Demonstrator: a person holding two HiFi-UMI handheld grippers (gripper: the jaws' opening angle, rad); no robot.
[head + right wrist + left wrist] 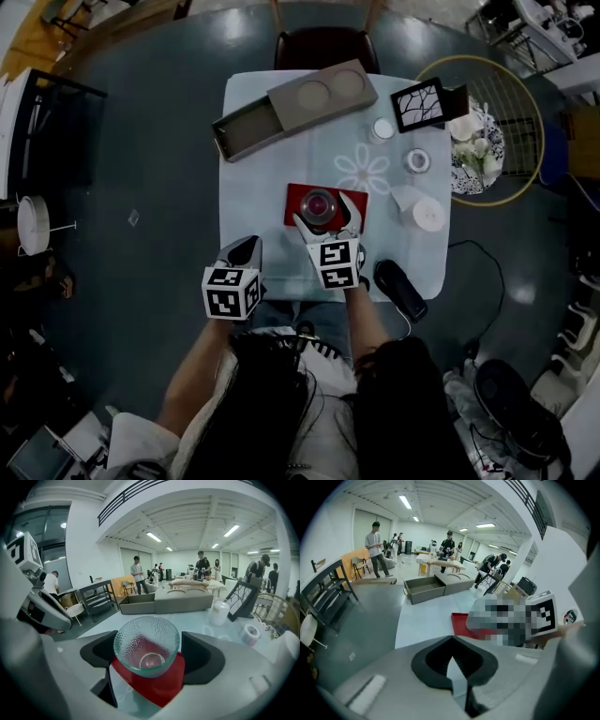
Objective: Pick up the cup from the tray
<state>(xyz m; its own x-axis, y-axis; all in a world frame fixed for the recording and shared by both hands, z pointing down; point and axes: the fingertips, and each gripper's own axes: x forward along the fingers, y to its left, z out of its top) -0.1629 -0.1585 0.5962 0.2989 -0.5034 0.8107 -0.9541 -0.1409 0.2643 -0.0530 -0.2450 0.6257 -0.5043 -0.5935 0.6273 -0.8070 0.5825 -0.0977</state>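
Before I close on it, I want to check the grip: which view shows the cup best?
The right gripper view: the cup fills the middle, standing on the red tray between the open jaws of the right gripper. The head view shows it small, from above. The left gripper view shows only the tray's edge.

1. The right gripper (149,657) has its jaws wide apart, one on each side of the cup (147,639). The pads do not press on it.
2. The cup is clear glass with small dimples. It stands upright on a red tray (157,688).
3. The tray lies on a pale table (199,620).
4. Behind the cup is an open grey box (164,603).
5. At the right stand a white jar (219,612), a black frame (243,599) and a roll of tape (251,633).
6. People stand far behind.
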